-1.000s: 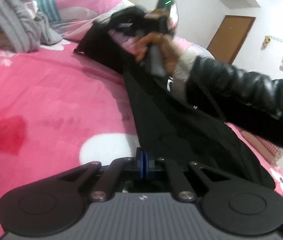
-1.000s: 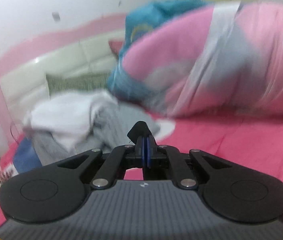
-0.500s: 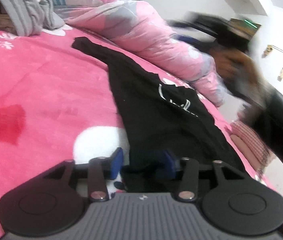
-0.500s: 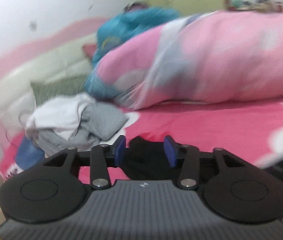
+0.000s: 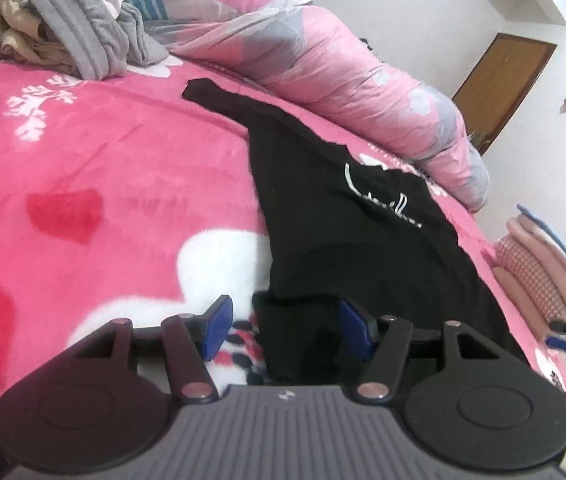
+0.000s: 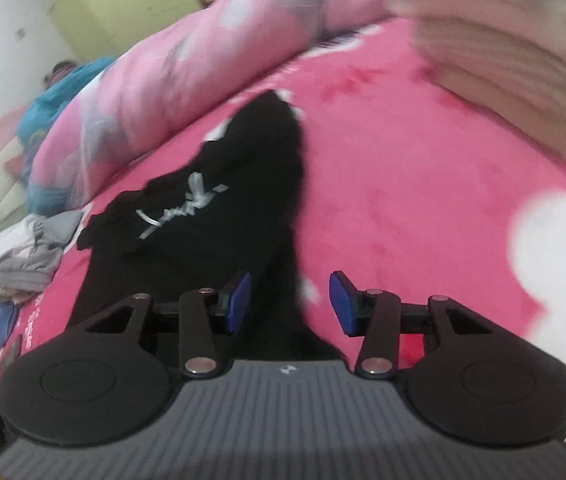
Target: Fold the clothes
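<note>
the pile of unfolded clothes (image 5: 71, 32) sits at the far left of the bed, beside the rolled pink quilt (image 5: 323, 68). on the pink blanket (image 5: 103, 168) the black garment (image 5: 343, 216) with white lettering now lies spread flat; a second ago it hung bunched between both claws. the left claw (image 5: 283, 326), pinched shut on the cloth a second ago, is opening, its blue pads spread with the garment's near edge lying loose between them, untouched. to the right, a folded stack (image 5: 543, 272) rests at the bed's edge. the right claw (image 6: 289, 306), earlier clamped on the far end near the pile, now stands parted over the garment's other end; its view is motion-blurred.
</note>
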### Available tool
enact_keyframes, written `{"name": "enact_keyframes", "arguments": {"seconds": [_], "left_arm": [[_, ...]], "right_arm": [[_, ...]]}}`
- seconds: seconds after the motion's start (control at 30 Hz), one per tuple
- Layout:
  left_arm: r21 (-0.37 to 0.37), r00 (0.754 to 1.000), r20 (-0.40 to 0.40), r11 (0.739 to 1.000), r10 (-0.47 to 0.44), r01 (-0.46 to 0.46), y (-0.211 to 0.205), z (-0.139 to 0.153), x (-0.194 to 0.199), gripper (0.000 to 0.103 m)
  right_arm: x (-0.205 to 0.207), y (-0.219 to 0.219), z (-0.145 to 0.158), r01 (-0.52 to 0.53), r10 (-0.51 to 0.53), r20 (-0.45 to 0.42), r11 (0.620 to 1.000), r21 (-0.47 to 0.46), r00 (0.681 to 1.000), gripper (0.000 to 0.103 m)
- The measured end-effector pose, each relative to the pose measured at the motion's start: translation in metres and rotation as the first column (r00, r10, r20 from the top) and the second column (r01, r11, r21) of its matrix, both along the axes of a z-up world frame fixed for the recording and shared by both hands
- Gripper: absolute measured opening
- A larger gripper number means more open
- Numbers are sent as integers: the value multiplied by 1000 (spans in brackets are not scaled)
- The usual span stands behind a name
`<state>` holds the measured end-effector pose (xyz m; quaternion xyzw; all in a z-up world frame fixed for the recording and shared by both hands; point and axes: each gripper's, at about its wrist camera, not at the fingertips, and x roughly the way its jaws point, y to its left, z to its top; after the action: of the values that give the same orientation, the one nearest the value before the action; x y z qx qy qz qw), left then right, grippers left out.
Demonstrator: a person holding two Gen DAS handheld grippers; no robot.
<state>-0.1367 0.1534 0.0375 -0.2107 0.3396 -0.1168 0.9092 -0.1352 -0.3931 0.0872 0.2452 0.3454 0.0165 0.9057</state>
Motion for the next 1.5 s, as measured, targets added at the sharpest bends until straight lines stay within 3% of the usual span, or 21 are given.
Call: {"name": "enact_keyframes", "arguments": {"seconds": [0.07, 0.13, 0.2, 0.33, 0.4, 0.5, 0.57, 0.63, 0.7, 0.73, 0.87, 1.03, 1.07, 1.1, 1.17, 1.3, 1.4, 1.5], "left_arm": [[35, 999, -27, 999, 37, -36, -5, 0, -2, 41], [64, 996, -57, 995, 75, -71, -9, 0, -3, 11], [68, 992, -73, 993, 100, -95, -10, 6, -7, 4], [92, 990, -57, 988, 128, -122, -12, 27, -25, 4], [135, 984, -98, 982, 148, -134, -13, 26, -27, 4], [137, 972, -155, 978, 177, -156, -9, 18, -24, 10], [142, 971, -142, 975, 190, -170, -9, 22, -25, 16], [208, 972, -102, 960, 210, -186, -14, 33, -27, 47], [294, 972, -53, 934, 230, -205, -22, 45, -28, 54], [335, 971, -28, 917, 237, -215, -26, 50, -29, 54], [397, 985, 51, 902, 163, -170, -57, 66, -20, 56], [411, 999, 53, 912, -1, -21, -119, 59, 5, 56], [419, 998, 51, 908, -39, 14, -132, 54, 11, 56], [432, 996, 51, 901, -72, 43, -145, 48, 16, 56], [460, 991, 48, 883, -128, 92, -167, 36, 24, 56], [498, 983, 14, 853, -185, 153, -190, 16, 41, 56], [482, 979, -14, 857, -202, 184, -188, 6, 43, 56], [453, 980, -16, 872, -197, 183, -180, 5, 44, 56]], "right_arm": [[-16, -8, -15, 33, -33, 7, 998, 47, 999, 43], [-22, -8, -26, 57, -59, 15, 993, 99, 998, 43], [-27, -18, -37, 71, -75, 24, 986, 154, 997, 43], [-31, -26, -40, 45, -59, 71, 982, 184, 996, 43], [-31, -27, -41, 28, -44, 88, 984, 174, 995, 43], [-29, -30, -46, 14, -29, 85, 985, 173, 996, 43], [-29, -33, -48, 14, -28, 77, 985, 174, 997, 43], [-33, -33, -47, 2, -17, 92, 987, 159, 996, 43], [-41, -31, -44, -29, 13, 123, 991, 131, 992, 43], [-43, -32, -45, -44, 27, 128, 991, 126, 991, 43], [-45, -29, -51, -101, 85, 133, 988, 119, 987, 46], [-30, -14, -61, -149, 137, 100, 982, 118, 985, 48], [-26, -11, -63, -150, 141, 89, 983, 104, 986, 43], [-22, -8, -64, -152, 145, 79, 984, 91, 986, 27], [-18, -4, -64, -156, 151, 68, 985, 73, 986, 4], [-21, 6, -35, -129, 131, 166, 991, -20, 977, 1], [-20, 25, 1, -135, 174, 288, 979, -151, 942, 0], [-10, 67, 26, -243, 346, 357, 921, -303, 867, 0]]}}
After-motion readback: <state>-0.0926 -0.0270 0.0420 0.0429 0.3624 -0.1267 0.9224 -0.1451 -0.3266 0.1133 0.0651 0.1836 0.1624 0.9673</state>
